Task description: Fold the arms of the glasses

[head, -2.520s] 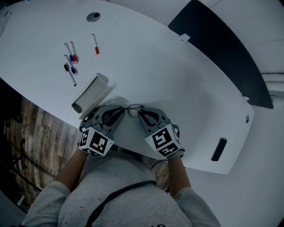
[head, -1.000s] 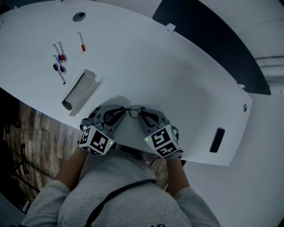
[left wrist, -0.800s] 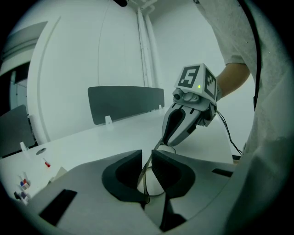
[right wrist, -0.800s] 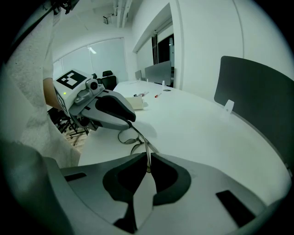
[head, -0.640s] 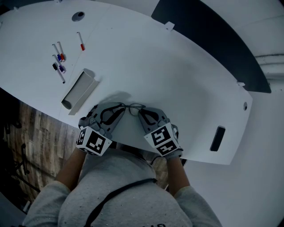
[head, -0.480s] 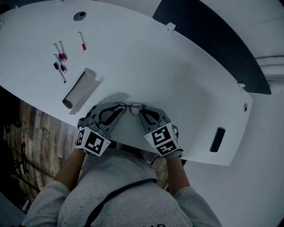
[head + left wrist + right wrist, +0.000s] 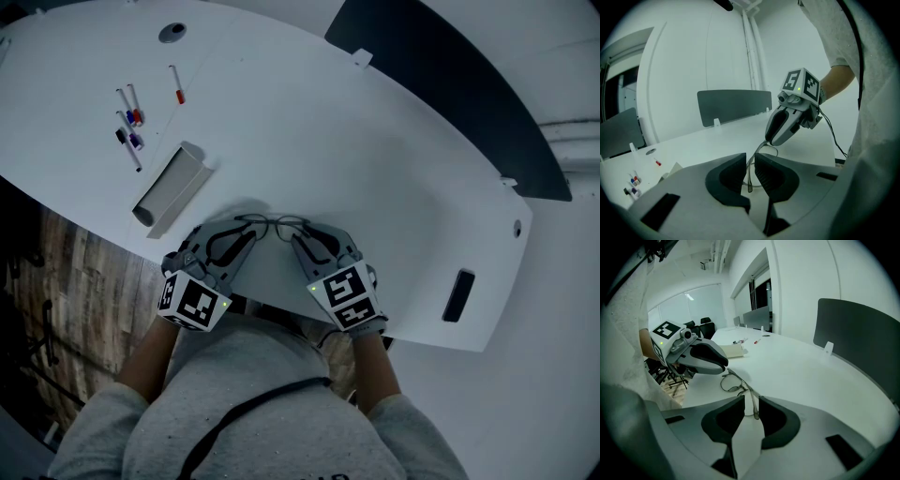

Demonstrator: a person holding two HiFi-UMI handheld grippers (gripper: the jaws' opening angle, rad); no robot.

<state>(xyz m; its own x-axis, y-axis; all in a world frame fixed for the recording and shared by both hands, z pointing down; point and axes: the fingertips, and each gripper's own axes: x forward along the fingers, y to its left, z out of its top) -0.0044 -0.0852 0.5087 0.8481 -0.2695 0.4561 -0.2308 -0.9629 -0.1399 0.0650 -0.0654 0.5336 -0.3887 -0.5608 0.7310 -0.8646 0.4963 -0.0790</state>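
Observation:
Thin wire-framed glasses (image 7: 281,225) lie near the front edge of the white table (image 7: 356,159), between my two grippers. My left gripper (image 7: 255,232) comes in from the left. In the left gripper view its jaws (image 7: 750,161) stand narrow, shut on one glasses arm (image 7: 749,178). My right gripper (image 7: 298,239) comes in from the right. Its jaws (image 7: 751,401) have just been opening, and the other arm (image 7: 751,405) runs loose between them without touching the pads. The lenses (image 7: 731,383) lie just beyond, under the left gripper (image 7: 708,359).
A grey open case (image 7: 169,190) lies to the left of the grippers. Several markers (image 7: 131,127) and a red pen (image 7: 176,84) lie further back left. A dark divider panel (image 7: 441,75) runs along the far edge. The table's front edge (image 7: 281,314) is close below the grippers.
Both grippers stay at the glasses. The left gripper has shifted and tilted slightly. The right gripper has hardly moved.

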